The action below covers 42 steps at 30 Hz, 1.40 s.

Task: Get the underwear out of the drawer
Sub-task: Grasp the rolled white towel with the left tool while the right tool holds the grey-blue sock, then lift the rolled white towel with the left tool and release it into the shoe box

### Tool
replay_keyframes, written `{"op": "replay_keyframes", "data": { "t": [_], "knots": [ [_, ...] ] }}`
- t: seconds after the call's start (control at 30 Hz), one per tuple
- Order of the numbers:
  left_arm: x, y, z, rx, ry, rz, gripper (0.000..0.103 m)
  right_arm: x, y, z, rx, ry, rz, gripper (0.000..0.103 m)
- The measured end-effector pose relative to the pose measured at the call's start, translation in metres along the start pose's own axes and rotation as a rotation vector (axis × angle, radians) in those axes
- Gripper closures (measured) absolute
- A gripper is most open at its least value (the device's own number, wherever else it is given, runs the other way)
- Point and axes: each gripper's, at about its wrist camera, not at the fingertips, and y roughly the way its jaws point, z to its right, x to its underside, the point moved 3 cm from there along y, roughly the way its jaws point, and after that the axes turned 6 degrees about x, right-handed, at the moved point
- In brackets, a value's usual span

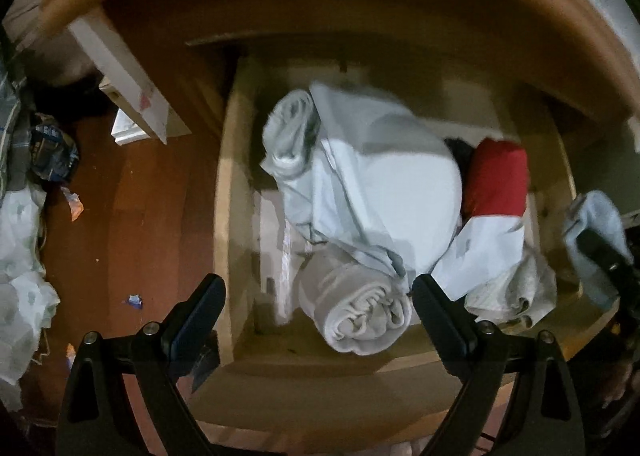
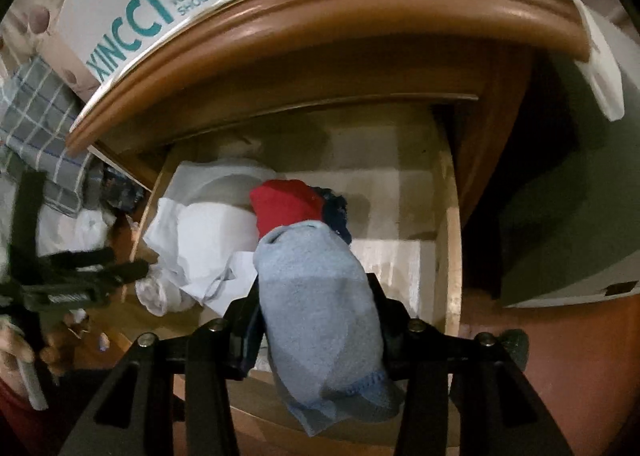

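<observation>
The wooden drawer (image 1: 224, 191) stands pulled out, seen from above in the left wrist view. In it lie a pale grey rolled cloth (image 1: 356, 316), a large white garment (image 1: 376, 179), a red piece (image 1: 498, 179) and a dark piece (image 1: 458, 151). My left gripper (image 1: 316, 296) is open, its fingers straddling the grey roll from above without pressing it. My right gripper (image 2: 316, 308) is shut on a light blue piece of underwear (image 2: 324, 320), held above the drawer's front; it also shows at the right edge as the blue underwear (image 1: 596, 240). The red piece (image 2: 286, 203) lies just beyond it.
A shoe box (image 2: 160, 3) sits on the dresser top (image 2: 320, 15). A checked cloth (image 2: 40, 115) and white fabric (image 1: 20, 276) lie left of the drawer on the red-brown floor (image 1: 140, 215), with scraps of litter. A pale box (image 2: 568, 236) stands to the right.
</observation>
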Motion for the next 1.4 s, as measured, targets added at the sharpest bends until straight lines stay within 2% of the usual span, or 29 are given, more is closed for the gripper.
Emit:
{"op": "replay_keyframes", "data": {
  "t": [0.13, 0.33, 0.5, 0.53, 0.6, 0.67, 0.73, 0.87, 1.07, 1.2, 1.4],
  "knots": [
    [0.003, 0.016, 0.006, -0.020, 0.030, -0.054, 0.010, -0.005, -0.005, -0.001, -0.018, 0.005, 0.019, 0.057],
    [0.003, 0.039, 0.010, -0.038, 0.015, -0.137, 0.010, -0.011, -0.018, 0.005, -0.023, 0.038, 0.061, 0.057],
    [-0.001, 0.047, 0.014, -0.029, -0.024, -0.150, 0.012, -0.012, -0.022, 0.012, -0.041, 0.065, 0.060, 0.057],
    [-0.002, 0.049, 0.015, -0.034, -0.029, -0.155, 0.014, -0.012, -0.022, 0.013, -0.038, 0.072, 0.058, 0.057],
    [-0.001, 0.054, 0.016, -0.032, -0.045, -0.176, 0.027, -0.011, -0.020, 0.014, -0.039, 0.073, 0.044, 0.057],
    [0.001, 0.060, 0.017, -0.021, -0.059, -0.206, 0.047, -0.010, -0.019, 0.015, -0.041, 0.076, 0.036, 0.057],
    [0.002, 0.059, 0.018, -0.049, -0.046, -0.199, 0.051, -0.010, -0.018, 0.014, -0.040, 0.074, 0.029, 0.057],
    [0.006, 0.052, 0.017, -0.042, -0.042, -0.185, 0.060, -0.010, -0.018, 0.014, -0.044, 0.079, 0.028, 0.057],
    [0.016, 0.035, 0.007, -0.032, -0.033, -0.174, 0.060, -0.008, -0.018, 0.012, -0.047, 0.067, 0.018, 0.057],
    [0.017, 0.028, -0.004, 0.016, -0.068, -0.151, 0.061, -0.008, -0.019, 0.012, -0.036, 0.056, 0.024, 0.057],
    [0.016, 0.017, -0.015, 0.014, -0.087, -0.106, 0.064, -0.007, -0.016, 0.012, -0.031, 0.057, 0.013, 0.057]
  ]
}}
